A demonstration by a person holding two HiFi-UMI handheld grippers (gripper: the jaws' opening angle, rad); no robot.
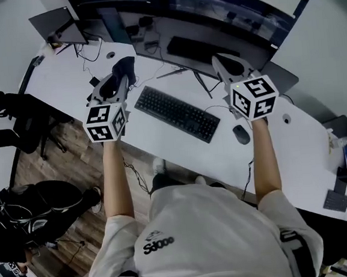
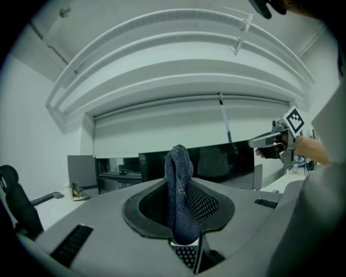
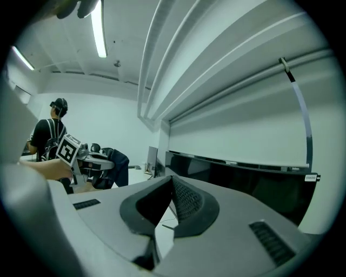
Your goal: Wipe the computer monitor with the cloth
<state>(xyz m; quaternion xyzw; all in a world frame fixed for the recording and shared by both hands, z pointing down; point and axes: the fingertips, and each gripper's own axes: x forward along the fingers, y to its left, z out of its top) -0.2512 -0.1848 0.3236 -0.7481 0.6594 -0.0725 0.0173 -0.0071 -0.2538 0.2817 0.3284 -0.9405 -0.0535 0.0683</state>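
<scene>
My left gripper [image 1: 121,74] is shut on a dark knitted cloth [image 2: 179,186], which sticks up out of the jaws. In the head view the cloth [image 1: 125,67] hangs over the desk's back left, short of the wide curved monitor [image 1: 210,8]. My right gripper [image 1: 228,64] is held above the desk right of the keyboard, also short of the screen. Its jaws [image 3: 171,184] meet at the tips with nothing between them. The dark monitor [image 2: 221,161] lies ahead of the left gripper, and the monitor [image 3: 248,181] runs along the right of the right gripper view.
A black keyboard [image 1: 176,113] and a mouse [image 1: 241,134] lie on the white desk [image 1: 181,152]. A second keyboard [image 1: 193,47] sits under the monitor. A laptop [image 1: 58,24] stands at the back left. Cables trail across the desk. A person [image 3: 47,138] stands at the far left.
</scene>
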